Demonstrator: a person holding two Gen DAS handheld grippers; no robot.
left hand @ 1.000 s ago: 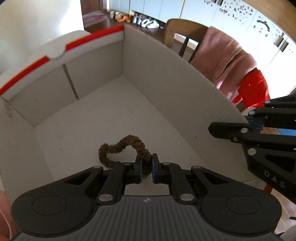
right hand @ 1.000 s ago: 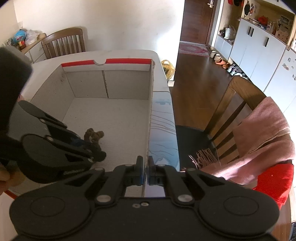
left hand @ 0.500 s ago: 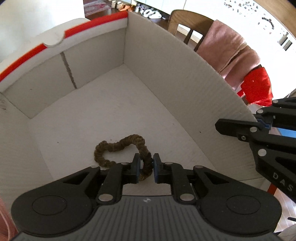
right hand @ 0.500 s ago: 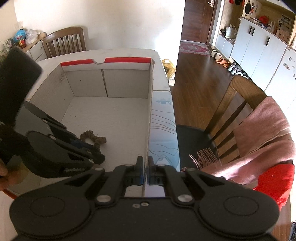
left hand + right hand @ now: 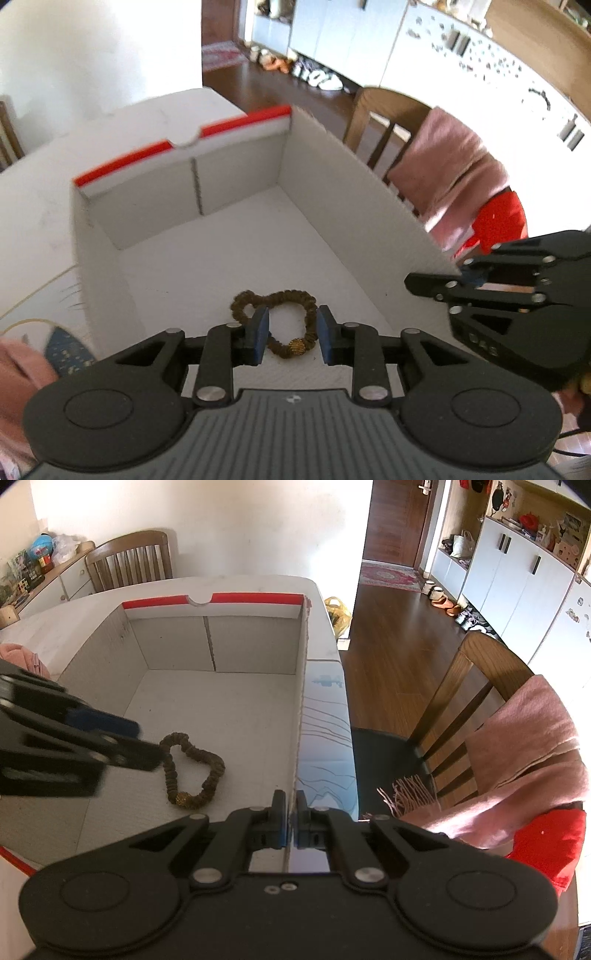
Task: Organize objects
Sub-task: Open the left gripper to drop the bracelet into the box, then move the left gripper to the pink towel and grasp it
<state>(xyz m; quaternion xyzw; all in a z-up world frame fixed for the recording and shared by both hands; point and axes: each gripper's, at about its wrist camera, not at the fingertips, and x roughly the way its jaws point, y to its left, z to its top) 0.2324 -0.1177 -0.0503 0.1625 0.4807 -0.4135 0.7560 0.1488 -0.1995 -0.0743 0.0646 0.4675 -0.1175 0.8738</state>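
Note:
A brown hair tie (image 5: 291, 295) with a gold bead (image 5: 297, 346) lies flat on the floor of the white cardboard box (image 5: 369, 221). Just above it hangs my left gripper (image 5: 292, 317), its jaws opening; the tie shows between the blue pads, which do not touch it. In the right wrist view the tie (image 5: 214, 771) lies free beside the left gripper (image 5: 136, 740). My right gripper (image 5: 290, 805) is shut on the near end of the box's right wall (image 5: 301, 701), one finger on each side, and shows at that wall's corner as the right gripper (image 5: 436, 280).
The box stands on a white table (image 5: 258, 583) beside a blue-patterned mat (image 5: 325, 738). A wooden chair (image 5: 476, 672) draped with pink cloth (image 5: 528, 746) and red cloth stands right of the table. Another chair (image 5: 129, 561) is at the far side; pink fabric (image 5: 22, 657) lies left.
The left gripper has lifted and drawn back, and its jaws have parted off the hair tie, which now lies spread on the box floor. The right gripper has not moved.

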